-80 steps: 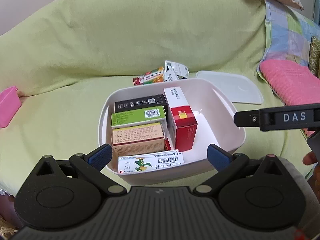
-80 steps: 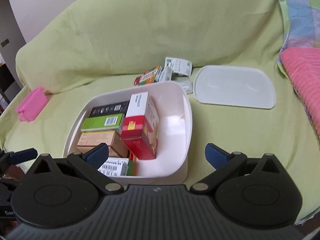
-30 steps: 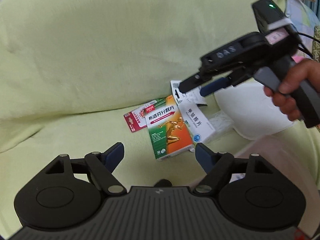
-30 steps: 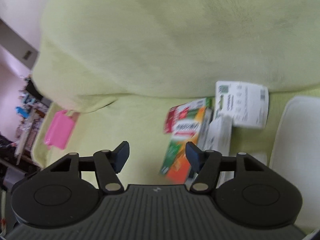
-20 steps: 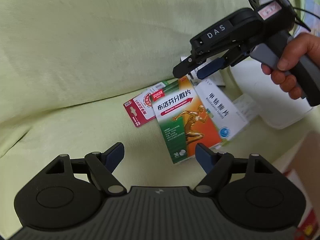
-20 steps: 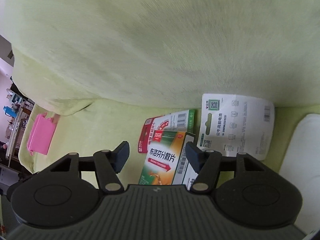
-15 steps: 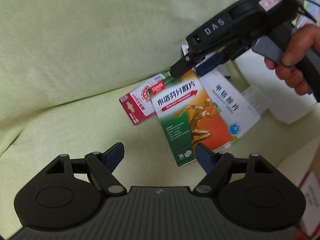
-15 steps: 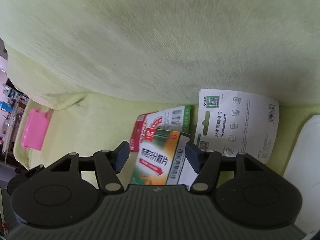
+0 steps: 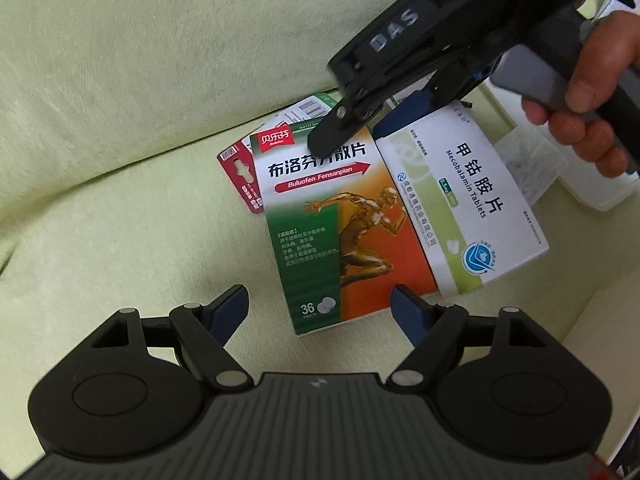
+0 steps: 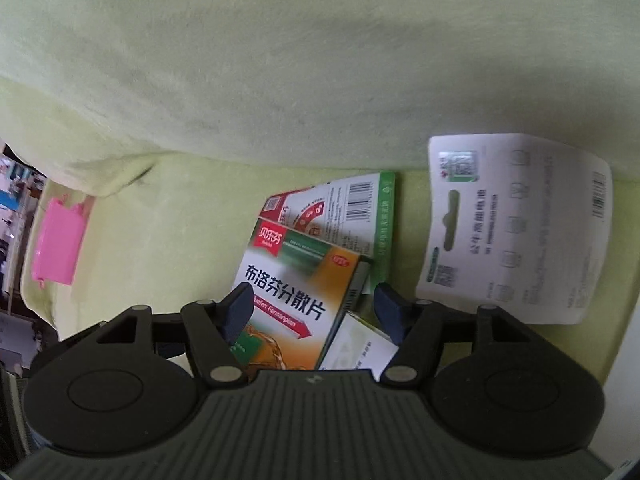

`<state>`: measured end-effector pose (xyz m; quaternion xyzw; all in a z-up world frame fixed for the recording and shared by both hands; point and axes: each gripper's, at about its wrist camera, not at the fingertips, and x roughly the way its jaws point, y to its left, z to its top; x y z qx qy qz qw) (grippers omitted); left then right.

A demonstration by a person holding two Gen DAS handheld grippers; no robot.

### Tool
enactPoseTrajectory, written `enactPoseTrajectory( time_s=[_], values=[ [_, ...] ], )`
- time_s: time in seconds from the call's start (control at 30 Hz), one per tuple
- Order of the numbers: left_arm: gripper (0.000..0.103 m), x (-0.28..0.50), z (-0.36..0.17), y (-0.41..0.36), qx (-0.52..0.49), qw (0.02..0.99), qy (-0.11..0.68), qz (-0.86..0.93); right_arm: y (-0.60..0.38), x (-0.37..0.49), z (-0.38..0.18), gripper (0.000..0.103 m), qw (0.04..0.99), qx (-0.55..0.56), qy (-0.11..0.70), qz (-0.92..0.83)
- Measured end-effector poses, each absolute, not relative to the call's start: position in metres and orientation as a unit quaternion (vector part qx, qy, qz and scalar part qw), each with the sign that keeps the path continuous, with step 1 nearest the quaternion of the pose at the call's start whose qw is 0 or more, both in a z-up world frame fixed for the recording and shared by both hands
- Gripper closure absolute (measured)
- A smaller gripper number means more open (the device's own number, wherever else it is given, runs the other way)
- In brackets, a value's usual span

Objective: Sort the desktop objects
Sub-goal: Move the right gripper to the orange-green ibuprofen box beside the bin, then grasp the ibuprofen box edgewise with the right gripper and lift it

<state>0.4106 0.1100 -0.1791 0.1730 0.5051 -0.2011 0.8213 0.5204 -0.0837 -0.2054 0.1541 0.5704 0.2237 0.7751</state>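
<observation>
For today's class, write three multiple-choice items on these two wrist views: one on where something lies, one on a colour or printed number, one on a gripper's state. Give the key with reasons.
1. Where does the white-and-green Mecobalamin tablet box lie relative to the green-and-orange Buluofen box with the running figure?
A. Under it
B. Beside it, on the side toward the hand
C. Inside a drawer

2. Which number is printed on the green-and-orange box?
A. 12
B. 36
C. 100

3. How do the left gripper jaws stand?
A. Open, holding nothing
B. Shut on the white box
C. Shut on a pink case

Key: 1 B, the two boxes lie side by side on the light green sofa cover. 2 B, "36" shows near the box's near corner. 3 A, the blue pads are wide apart with the box end between them, untouched.
</observation>
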Motion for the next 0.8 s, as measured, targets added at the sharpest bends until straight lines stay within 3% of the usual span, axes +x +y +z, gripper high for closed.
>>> enactPoseTrajectory(
  time_s=[0.1,0.2,0.57,0.67,0.8],
  values=[
    [0.024,0.408,-0.178,0.113,0.18,0.822,0.502,-0.2,-0.076,0.52,-0.204,0.044,0.77,0.162,0.571,0.232],
    [0.025,0.404,-0.183,0.116,0.202,0.817,0.504,-0.193,-0.069,0.515,-0.191,0.057,0.768,0.176,0.559,0.256],
    [0.026,0.391,-0.177,0.152,0.159,0.835,0.492,-0.186,-0.052,0.496,-0.179,0.056,0.781,0.131,0.566,0.229],
    [0.039,0.392,-0.181,0.15,0.155,0.834,0.493,-0.193,-0.057,0.492,-0.187,0.054,0.774,0.13,0.575,0.229],
    [0.049,0.392,-0.186,0.147,0.145,0.834,0.491,-0.207,-0.043,0.496,-0.195,0.053,0.764,0.122,0.587,0.238]
  ],
)
